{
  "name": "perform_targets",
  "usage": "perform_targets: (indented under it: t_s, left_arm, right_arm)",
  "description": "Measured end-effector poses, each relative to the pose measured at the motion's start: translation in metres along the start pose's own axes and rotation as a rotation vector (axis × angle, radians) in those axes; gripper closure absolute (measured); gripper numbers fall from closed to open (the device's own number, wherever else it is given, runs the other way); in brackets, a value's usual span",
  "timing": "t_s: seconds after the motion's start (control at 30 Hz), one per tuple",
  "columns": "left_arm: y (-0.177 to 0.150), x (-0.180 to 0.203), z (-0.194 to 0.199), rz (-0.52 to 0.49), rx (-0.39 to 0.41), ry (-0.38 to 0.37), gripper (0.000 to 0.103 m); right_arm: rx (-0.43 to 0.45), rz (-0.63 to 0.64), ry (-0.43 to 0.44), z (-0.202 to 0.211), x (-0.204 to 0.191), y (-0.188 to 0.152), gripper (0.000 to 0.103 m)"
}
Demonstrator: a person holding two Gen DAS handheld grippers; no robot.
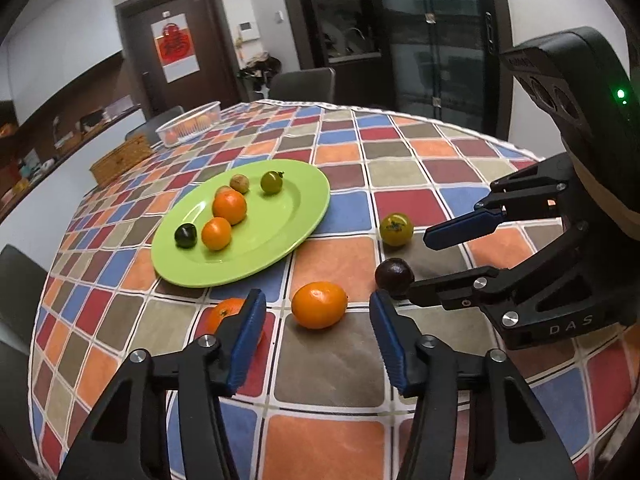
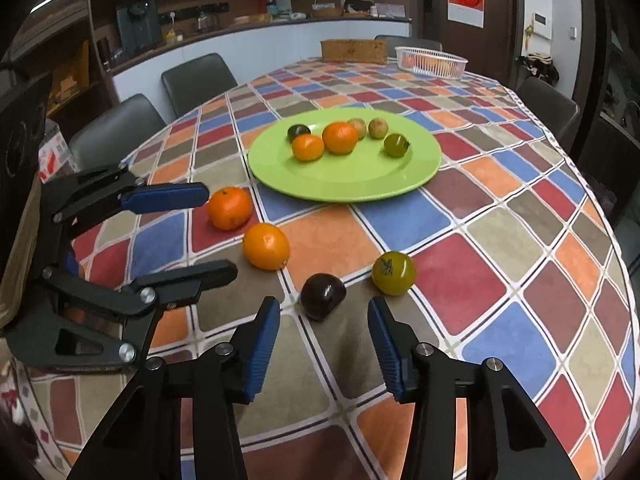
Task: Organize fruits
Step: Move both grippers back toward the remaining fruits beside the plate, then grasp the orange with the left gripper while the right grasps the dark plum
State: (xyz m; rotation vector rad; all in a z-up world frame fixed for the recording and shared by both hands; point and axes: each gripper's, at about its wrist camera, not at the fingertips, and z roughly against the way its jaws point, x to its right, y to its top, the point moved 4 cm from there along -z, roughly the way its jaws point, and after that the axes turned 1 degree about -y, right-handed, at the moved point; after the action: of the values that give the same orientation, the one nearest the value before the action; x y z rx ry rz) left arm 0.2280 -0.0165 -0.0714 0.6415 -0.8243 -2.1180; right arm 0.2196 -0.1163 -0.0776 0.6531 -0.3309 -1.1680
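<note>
A green plate (image 1: 280, 232) (image 2: 400, 184) holds several fruits: two oranges, a dark fruit, a green tomato and small brown fruits. On the cloth lie two oranges (image 1: 319, 304) (image 2: 266, 246), (image 1: 224, 314) (image 2: 230, 208), a dark purple fruit (image 1: 394, 275) (image 2: 322, 295) and a yellow-green tomato (image 1: 396, 229) (image 2: 393, 273). My left gripper (image 1: 318, 328) (image 2: 216, 232) is open and empty, with one orange just ahead between its fingers. My right gripper (image 2: 322, 334) (image 1: 412, 260) is open and empty, just behind the dark purple fruit.
A white basket (image 1: 190, 124) (image 2: 432, 62) with oranges and a wicker box (image 1: 120, 160) (image 2: 354, 51) stand at the table's far end. Dark chairs (image 2: 198, 80) line the sides. The checked tablecloth (image 1: 400, 168) covers the table.
</note>
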Motion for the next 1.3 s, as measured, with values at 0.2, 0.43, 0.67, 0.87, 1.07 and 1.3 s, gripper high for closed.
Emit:
perform_targets:
  t_s: [0.2, 0.43, 0.67, 0.87, 1.07, 1.3]
  left_arm:
    - [-0.002, 0.000, -0.015, -0.026, -0.039, -0.026, 0.056]
    - [-0.003, 0.000, -0.032, -0.045, -0.080, -0.042, 0.061]
    - [-0.001, -0.001, -0.041, -0.029, -0.099, -0.049, 0.061]
    - [-0.001, -0.004, -0.047, 0.000, -0.115, -0.046, 0.064]
    - [-0.001, -0.008, -0.046, 0.049, -0.121, -0.052, 0.064]
    - [0.000, -0.006, -0.035, 0.094, -0.108, -0.039, 0.064]
  right_arm:
    - [-0.030, 0.014, 0.019, -0.012, 0.000, -0.001, 0.062]
    - [-0.050, 0.023, 0.030, -0.022, 0.002, 0.000, 0.065]
    - [-0.055, 0.033, 0.041, -0.026, 0.002, 0.004, 0.066]
    - [-0.055, 0.039, 0.048, -0.030, 0.002, 0.007, 0.068]
    - [-0.053, 0.036, 0.049, -0.032, 0.002, 0.008, 0.073]
    - [-0.043, 0.013, 0.053, -0.025, 0.005, 0.007, 0.073]
